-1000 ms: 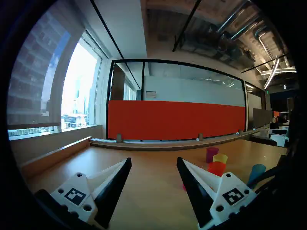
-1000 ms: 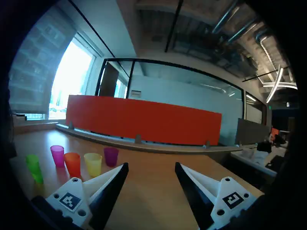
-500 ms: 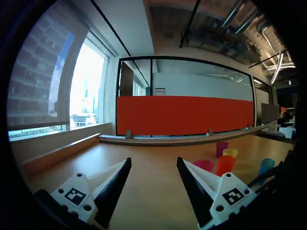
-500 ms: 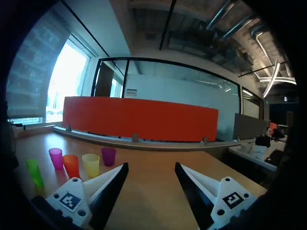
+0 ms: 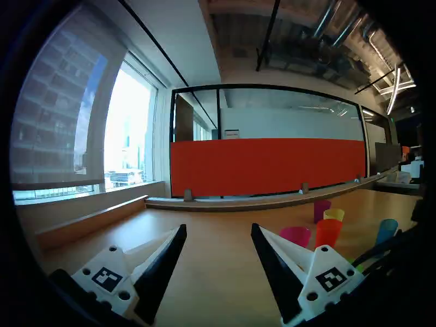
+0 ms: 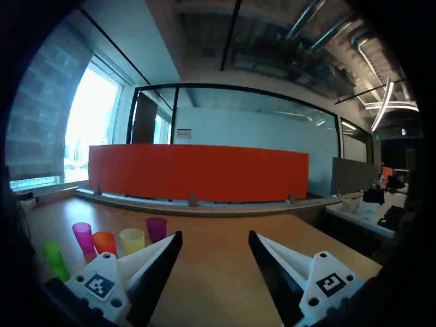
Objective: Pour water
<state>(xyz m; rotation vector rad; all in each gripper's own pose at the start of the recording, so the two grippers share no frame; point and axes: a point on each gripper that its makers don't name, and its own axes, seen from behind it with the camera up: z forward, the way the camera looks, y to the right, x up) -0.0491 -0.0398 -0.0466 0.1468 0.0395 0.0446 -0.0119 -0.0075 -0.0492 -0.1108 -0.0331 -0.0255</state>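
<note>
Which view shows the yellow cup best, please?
The right gripper view: the yellow cup shows nearly whole, between the orange cup and the purple cup. In the left gripper view, the orange cup stands in front of the yellow cup, so just its top shows.

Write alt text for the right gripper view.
Open and empty, the right gripper points across a wooden table. Left of it stand a green cup, pink cup, orange cup, yellow cup and purple cup. An orange partition runs behind.
</note>
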